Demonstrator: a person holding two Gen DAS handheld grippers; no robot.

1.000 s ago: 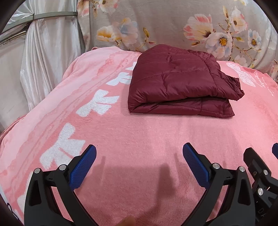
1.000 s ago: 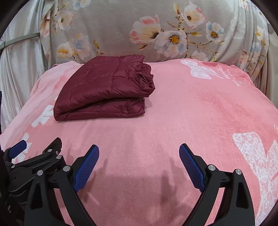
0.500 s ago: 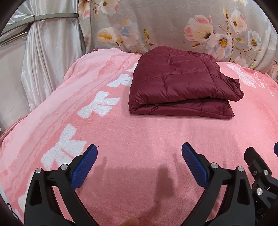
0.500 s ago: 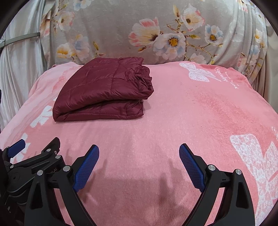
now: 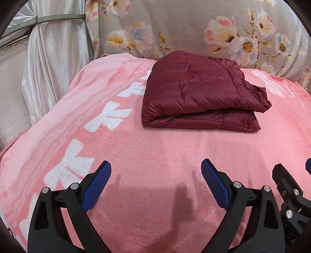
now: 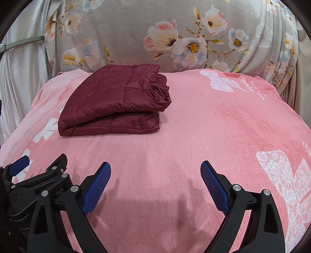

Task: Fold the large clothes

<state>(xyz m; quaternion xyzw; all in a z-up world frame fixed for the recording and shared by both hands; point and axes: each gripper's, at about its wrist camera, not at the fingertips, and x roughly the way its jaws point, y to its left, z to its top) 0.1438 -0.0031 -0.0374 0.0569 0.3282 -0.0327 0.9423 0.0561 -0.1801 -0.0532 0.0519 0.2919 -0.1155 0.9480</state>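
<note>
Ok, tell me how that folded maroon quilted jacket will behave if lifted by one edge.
The folded maroon quilted jacket looks puffy, so it is probably light. It would likely flop and unfold, since its layers lie loose. Its shiny shell may slip.

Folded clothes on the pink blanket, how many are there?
1: a dark red quilted puffer jacket, folded, lying toward the far side of the pink fleece blanket, near the floral-covered backrest. Nothing seems hidden.

Bed covered by pink fleece blanket [image 5: 155, 155] with white butterfly prints along its left edge and at the far right corner. Grey floral-print fabric [image 6: 136, 39] drapes upright along the far edge. White satin curtain [image 5: 48, 68] at the far left, cinched by a grey band [image 5: 58, 18]. Soft, even lighting.
</note>
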